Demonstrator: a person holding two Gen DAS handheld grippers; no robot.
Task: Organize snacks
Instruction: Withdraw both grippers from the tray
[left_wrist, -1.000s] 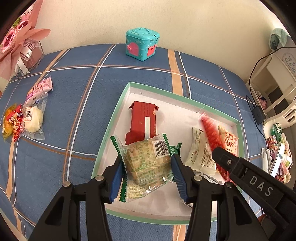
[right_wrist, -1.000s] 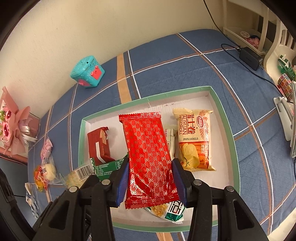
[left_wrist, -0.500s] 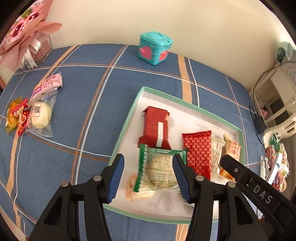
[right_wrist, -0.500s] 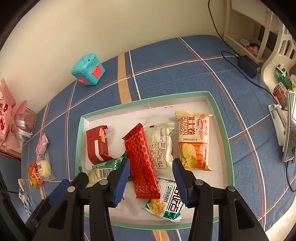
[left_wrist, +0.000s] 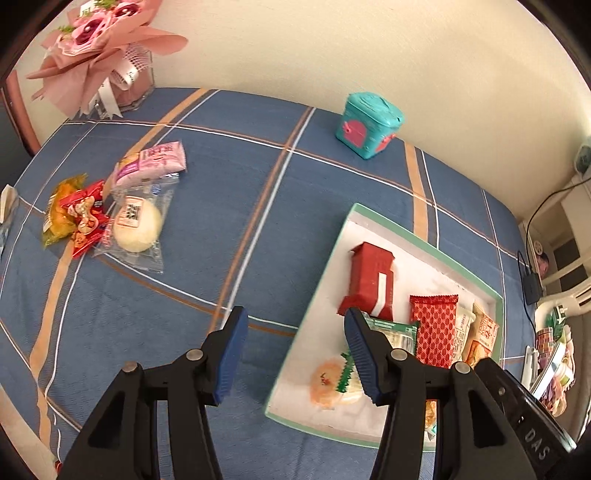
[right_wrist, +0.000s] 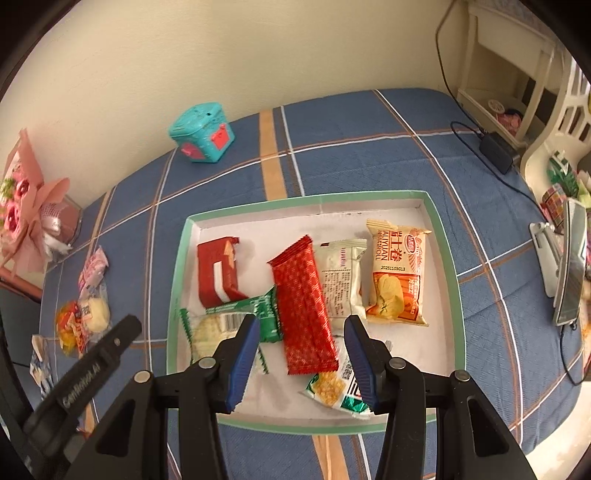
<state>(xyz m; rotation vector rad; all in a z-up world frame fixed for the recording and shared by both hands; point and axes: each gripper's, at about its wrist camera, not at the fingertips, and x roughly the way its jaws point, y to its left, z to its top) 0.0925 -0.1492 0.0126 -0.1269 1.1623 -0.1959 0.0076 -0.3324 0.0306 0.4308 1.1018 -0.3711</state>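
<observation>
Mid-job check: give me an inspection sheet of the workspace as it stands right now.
Surface: blue plaid cloth, wall behind.
Job's things: green-rimmed tray holds a long red packet, dark red packet, orange packet, white packet and green-edged packets. Four loose snacks lie apart on the cloth.
Clutter: teal box, pink bouquet.
Grippers: left gripper open, empty, straddling the tray's edge; right gripper open, empty, above the tray.
Cables: black adapter and cord on the cloth.
Surroundings: cream shelving.

Bare cloth (left_wrist: 229, 206) between loose snacks (left_wrist: 136, 218) and crowded tray (left_wrist: 314, 295)
</observation>
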